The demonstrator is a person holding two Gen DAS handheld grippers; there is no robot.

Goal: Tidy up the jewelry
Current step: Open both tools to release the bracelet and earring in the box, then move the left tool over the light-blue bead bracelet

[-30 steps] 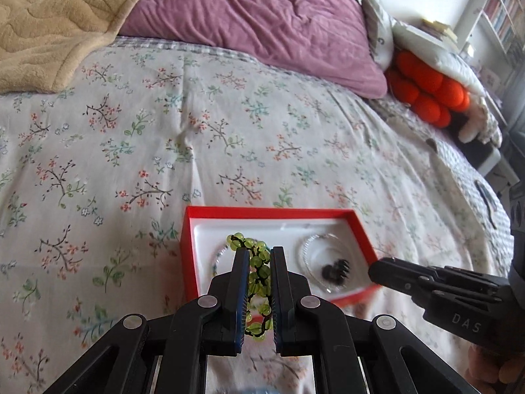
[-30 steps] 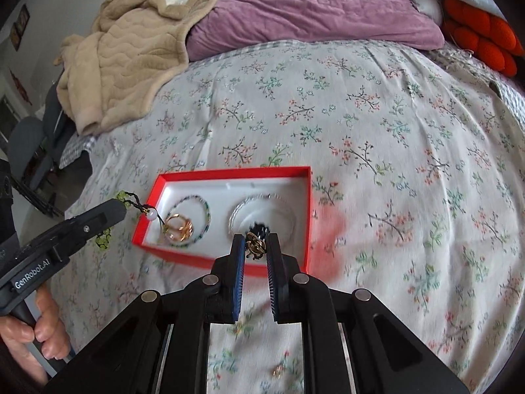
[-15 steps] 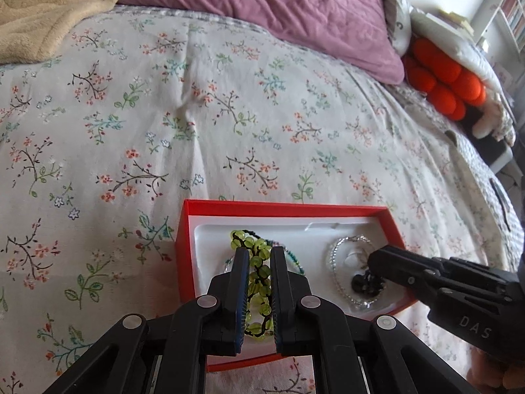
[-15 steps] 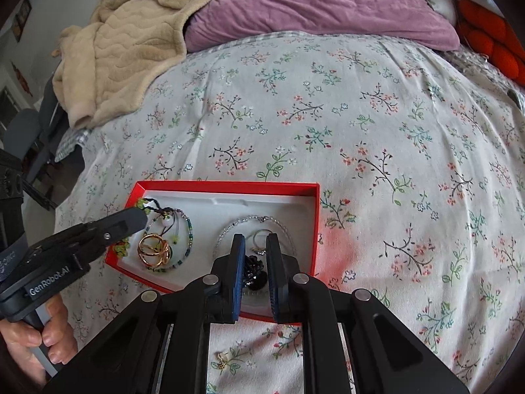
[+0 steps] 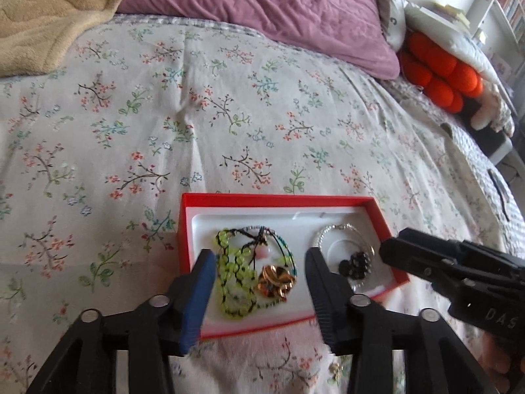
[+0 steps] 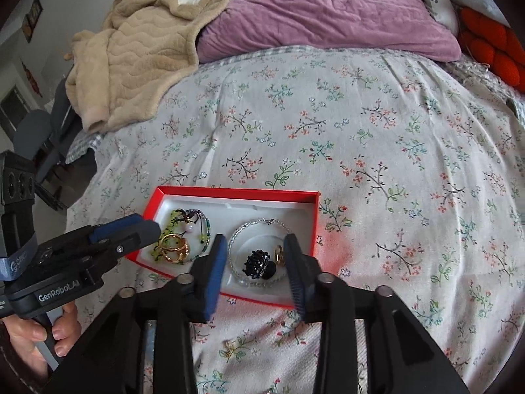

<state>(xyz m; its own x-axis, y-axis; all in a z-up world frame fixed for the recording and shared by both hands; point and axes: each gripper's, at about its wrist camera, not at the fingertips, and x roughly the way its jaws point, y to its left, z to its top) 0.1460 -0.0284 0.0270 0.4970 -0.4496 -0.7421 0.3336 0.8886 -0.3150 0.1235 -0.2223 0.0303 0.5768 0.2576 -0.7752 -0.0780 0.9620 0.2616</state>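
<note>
A red box (image 5: 279, 200) with a white insert lies on the floral bedspread. In its left hollow lie a green bead bracelet (image 5: 234, 272), a gold piece (image 5: 274, 280) and a thin beaded band. My left gripper (image 5: 260, 257) hovers over them. Its jaws are opening and its pads touch nothing. The right hollow holds a clear bead bracelet (image 6: 256, 223), a black beaded piece (image 6: 257, 262) and a small gold ring (image 6: 279, 252). My right gripper (image 6: 256, 241) hangs above the black piece. Its jaws are opening too, free of it. A loose gold earring (image 6: 229, 348) lies on the bedspread in front of the box.
A beige blanket (image 6: 131, 59) and a purple pillow (image 6: 328, 10) lie at the head of the bed. Orange cushions (image 5: 439, 75) sit at the far right. A grey chair (image 6: 36, 138) stands past the bed's left edge. A hand (image 6: 39, 335) holds the left gripper's handle.
The left gripper let go of the green bracelet and the right gripper let go of the black piece. Both now lie in the box, and both pairs of jaws have spread apart.
</note>
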